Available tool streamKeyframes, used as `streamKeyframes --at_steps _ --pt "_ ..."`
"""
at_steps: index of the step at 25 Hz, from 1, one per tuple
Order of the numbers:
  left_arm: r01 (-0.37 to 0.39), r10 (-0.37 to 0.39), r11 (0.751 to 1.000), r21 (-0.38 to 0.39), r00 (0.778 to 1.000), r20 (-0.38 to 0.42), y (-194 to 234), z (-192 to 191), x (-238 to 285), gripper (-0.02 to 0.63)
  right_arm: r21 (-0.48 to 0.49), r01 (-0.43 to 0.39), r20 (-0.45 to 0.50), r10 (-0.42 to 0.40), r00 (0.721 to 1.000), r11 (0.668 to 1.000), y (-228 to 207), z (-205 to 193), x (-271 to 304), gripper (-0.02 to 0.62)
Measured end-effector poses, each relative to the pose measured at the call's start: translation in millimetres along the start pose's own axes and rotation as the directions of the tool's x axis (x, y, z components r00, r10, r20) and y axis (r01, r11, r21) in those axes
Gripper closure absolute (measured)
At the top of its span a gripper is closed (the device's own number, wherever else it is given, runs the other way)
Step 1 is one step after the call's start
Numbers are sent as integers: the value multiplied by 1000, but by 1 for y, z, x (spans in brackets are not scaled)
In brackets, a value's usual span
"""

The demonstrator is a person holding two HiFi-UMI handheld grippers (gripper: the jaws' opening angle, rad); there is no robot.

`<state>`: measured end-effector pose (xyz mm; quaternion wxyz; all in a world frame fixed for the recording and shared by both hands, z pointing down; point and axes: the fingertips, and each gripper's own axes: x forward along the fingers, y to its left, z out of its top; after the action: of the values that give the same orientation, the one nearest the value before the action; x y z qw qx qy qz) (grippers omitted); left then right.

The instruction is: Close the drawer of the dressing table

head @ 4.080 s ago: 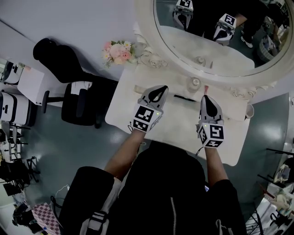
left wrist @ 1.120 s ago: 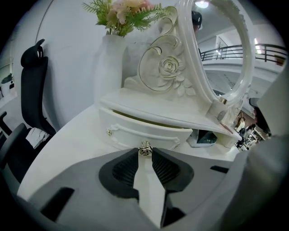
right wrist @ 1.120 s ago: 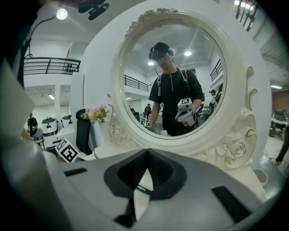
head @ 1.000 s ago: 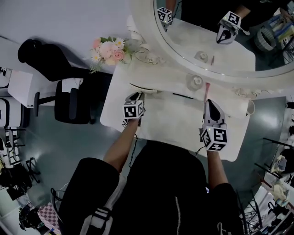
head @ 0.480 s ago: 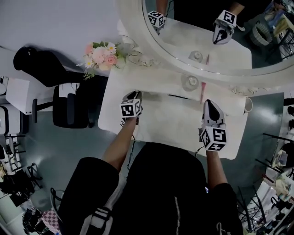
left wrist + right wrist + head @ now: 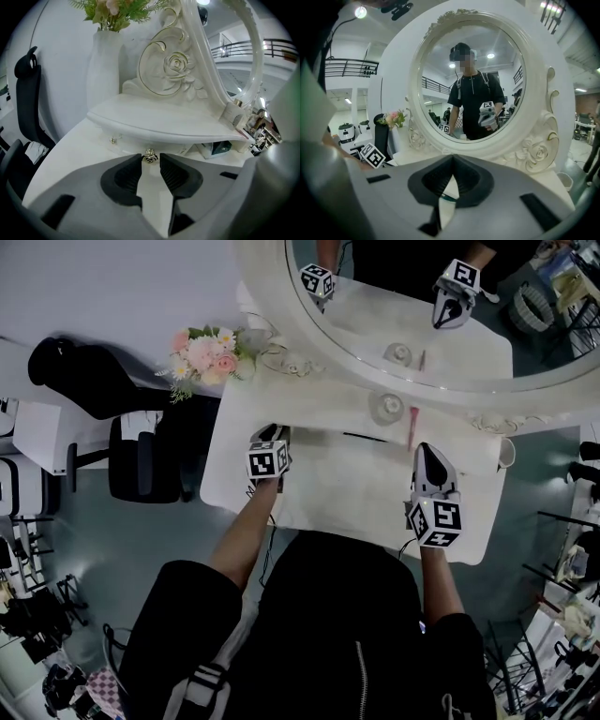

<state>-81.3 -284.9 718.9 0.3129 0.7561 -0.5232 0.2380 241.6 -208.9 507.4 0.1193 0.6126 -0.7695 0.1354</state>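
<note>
Gold knob [image 6: 149, 156] on the drawer [image 6: 125, 144] sits dead ahead between the tips of my left gripper [image 6: 151, 160], whose jaws have just been opening clear of it, so I'd push straight in.

Counter [image 6: 70, 154] looking smooth, white-painted, slightly glossy; knob [image 6: 149, 156] showing shiny metal; left gripper [image 6: 150, 159] pads [image 6: 124, 178] looking matt black, ribbed; mirror [image 6: 468, 79] gleaming glassy.

Left gripper [image 6: 276, 431], right gripper [image 6: 427, 449] over dressing table [image 6: 347, 486], pink flowers [image 6: 208, 352]
</note>
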Motion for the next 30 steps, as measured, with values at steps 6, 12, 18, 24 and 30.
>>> streamKeyframes --at_steps 6,12,18,24,30 --pt "-1 1 1000 11 1000 1 -3 -4 -13 442 2 -20 11 20 1000 1000 5 1 -1 595" --pt "25 -31 997 80 997 77 -28 13 -42 537 2 -45 25 45 999 999 9 1 -2 595" --pt "90 -132 973 211 972 194 -87 57 -75 598 0 -75 48 75 996 997 17 6 -2 595" --pt "128 -235 919 373 937 257 -144 93 -98 598 0 -84 80 84 993 996 17 17 -4 595" --pt "182 -329 890 417 891 313 -185 127 -118 598 -3 -69 112 69 991 998 9 26 -9 595"
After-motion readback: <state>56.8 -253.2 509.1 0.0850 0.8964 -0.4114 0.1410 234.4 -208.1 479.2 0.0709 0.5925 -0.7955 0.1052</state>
